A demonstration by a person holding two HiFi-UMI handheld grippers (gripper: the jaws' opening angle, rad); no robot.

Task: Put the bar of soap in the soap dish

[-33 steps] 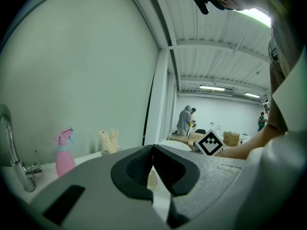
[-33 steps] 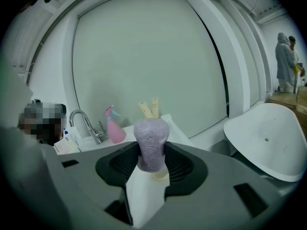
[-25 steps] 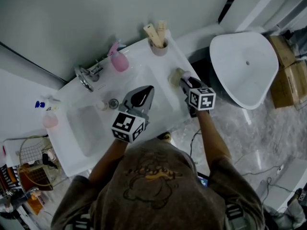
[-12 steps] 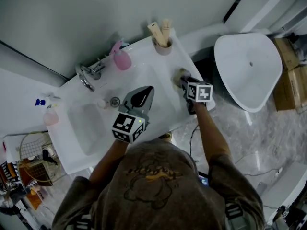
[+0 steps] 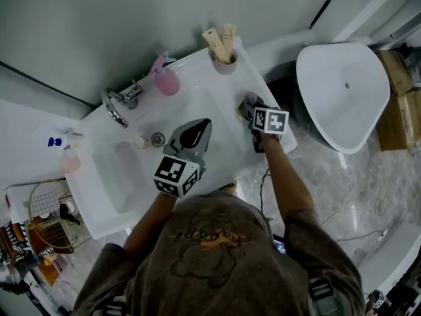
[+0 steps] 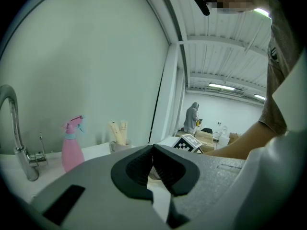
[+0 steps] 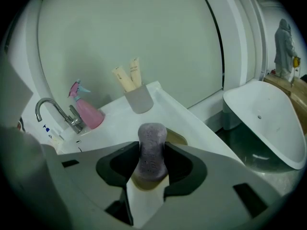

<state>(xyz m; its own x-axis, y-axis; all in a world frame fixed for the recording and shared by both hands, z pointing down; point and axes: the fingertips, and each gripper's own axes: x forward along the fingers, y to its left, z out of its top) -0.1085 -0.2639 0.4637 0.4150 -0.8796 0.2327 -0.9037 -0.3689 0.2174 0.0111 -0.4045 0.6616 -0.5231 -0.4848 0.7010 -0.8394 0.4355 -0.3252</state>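
A white washbasin counter runs along a pale wall. Above the basin, the left gripper has its jaws pressed together on nothing. The right gripper pinches the purple bar of soap upright between its jaws, directly over the tan soap dish.

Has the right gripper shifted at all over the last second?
Yes. Judged against the cup, the right gripper has edged closer to it, away from the counter's front edge, soap bar clamped.
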